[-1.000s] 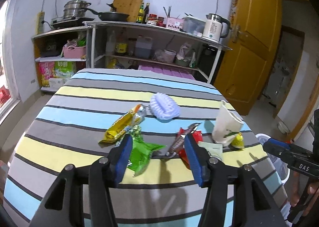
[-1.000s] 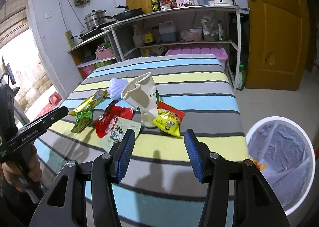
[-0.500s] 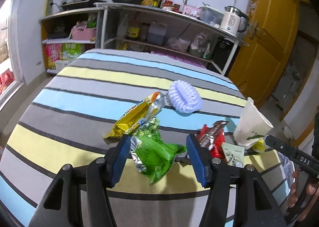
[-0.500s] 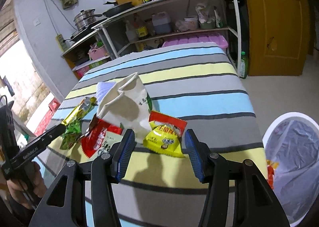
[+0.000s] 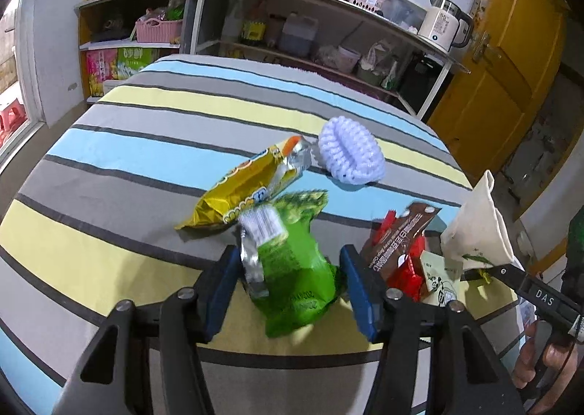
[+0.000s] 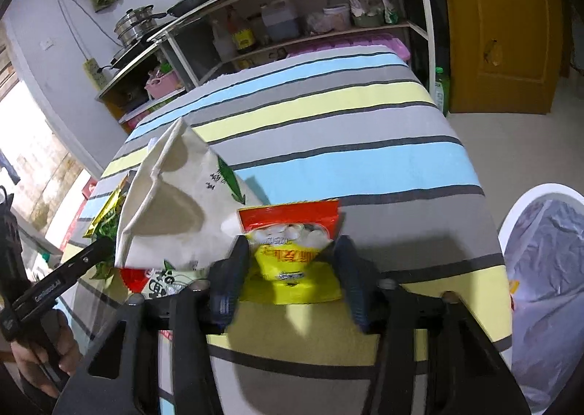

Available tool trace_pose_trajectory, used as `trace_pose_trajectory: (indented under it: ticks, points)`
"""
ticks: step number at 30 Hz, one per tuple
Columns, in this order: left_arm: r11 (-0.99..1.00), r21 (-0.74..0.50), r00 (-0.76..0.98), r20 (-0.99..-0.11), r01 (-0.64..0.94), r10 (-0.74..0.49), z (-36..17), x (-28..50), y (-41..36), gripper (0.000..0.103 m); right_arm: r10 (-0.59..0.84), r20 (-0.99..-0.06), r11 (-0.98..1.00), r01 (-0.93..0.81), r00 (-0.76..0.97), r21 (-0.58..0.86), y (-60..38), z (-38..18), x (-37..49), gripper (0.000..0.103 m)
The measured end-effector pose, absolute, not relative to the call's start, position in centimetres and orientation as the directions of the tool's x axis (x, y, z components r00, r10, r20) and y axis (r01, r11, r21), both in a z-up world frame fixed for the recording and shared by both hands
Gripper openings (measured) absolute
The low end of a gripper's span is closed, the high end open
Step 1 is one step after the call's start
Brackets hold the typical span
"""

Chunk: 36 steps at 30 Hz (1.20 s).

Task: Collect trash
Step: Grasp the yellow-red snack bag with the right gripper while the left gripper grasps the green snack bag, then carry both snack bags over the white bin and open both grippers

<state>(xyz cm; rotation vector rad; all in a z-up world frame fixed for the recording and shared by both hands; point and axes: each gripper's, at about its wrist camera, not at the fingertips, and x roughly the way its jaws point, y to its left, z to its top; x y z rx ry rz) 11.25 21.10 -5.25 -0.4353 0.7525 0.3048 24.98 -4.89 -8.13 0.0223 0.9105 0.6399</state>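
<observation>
- Step in hand: both tongs are at the pick-up stage, each set around one piece of trash on the striped desk (image 5: 120, 145).
- Left tongs (image 5: 288, 281): the jaws are closing, with the green wrapper (image 5: 292, 269) lying between them. The left pad sits at the wrapper's silver edge; the right pad shows a narrow gap. No firm grip is visible yet.
- Right tongs (image 6: 290, 280): the jaws are closing, with the yellow and red snack packet (image 6: 292, 254) between them. The packet nearly fills the gap, but blur hides whether the pads press on it.
- Ahead of the left tongs lie a yellow wrapper (image 5: 248, 188) and a white foam net (image 5: 350, 152); to their right lie a brown and red wrapper (image 5: 398, 243) and a cream cloth bag (image 5: 478, 225).
- The white bin (image 6: 547, 269), lined with a plastic bag, stands off the desk edge to the right of the right tongs.
- Next move, as a judgement: finish closing until each wrapper is pinched, lift clear of the desk, then carry to the bin. Thin foil can slip or crumple, so the pinch should be confirmed before lifting.
</observation>
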Motion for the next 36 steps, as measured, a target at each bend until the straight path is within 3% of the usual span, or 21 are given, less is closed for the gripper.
trace_pose_trajectory:
  ticks: [7,16,36]
  points:
    - [0.876,-0.252,0.694,-0.71,-0.411,0.121,-4.9,11.2,20.7,0.044,0.524,-0.721,0.819,-0.501,0.454,0.28,-5.8,-8.0,24.3,0.041]
    - [0.906,-0.214,0.736,-0.662,-0.365,0.14,-3.2,9.5,18.7,0.042,0.539,-0.692,0.815,-0.504,0.48,0.285,-7.6,-6.9,22.4,0.04]
    - [0.976,-0.201,0.827,-0.56,-0.088,-0.041,2.4,9.1,8.4,0.042,0.515,-0.596,0.847,-0.47,0.615,0.248,-16.2,-2.1,16.1,0.04]
